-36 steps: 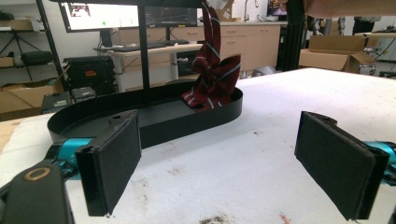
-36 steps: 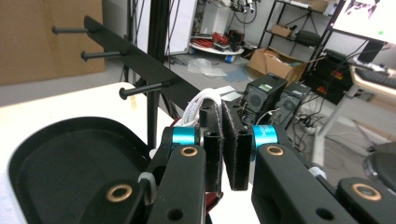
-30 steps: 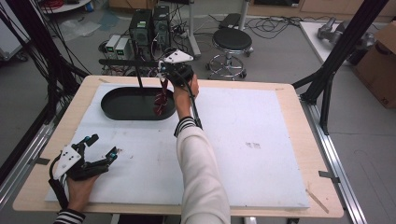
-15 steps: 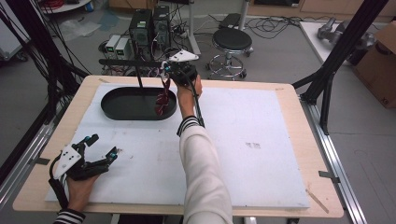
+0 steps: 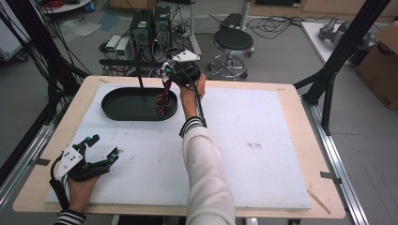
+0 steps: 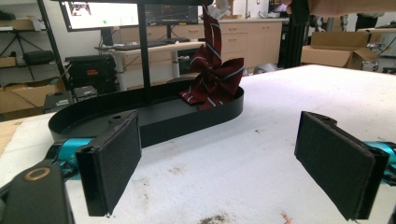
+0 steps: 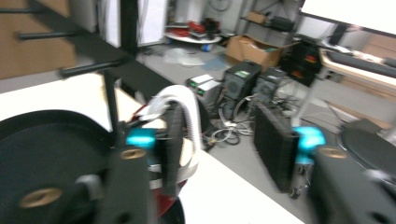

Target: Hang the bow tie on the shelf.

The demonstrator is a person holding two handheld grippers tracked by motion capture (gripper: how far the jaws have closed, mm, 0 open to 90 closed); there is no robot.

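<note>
A black oval tray with an upright black post is set at the far left of the white-covered worktop. A dark red striped tie hangs down into the right end of the tray, its lower folds bunched on the tray floor, as is seen in the left gripper view. The right gripper is held above that end of the tray, at the top of the tie; in the right gripper view, which is blurred, its jaws are seen spread apart, with a white band curved over one of them, and whether the tie is pinched cannot be told. The left gripper is held low over the near left part of the worktop, well apart from the tray, with its jaws wide open and nothing between them. A black stool stands on the floor beyond the worktop.
</note>
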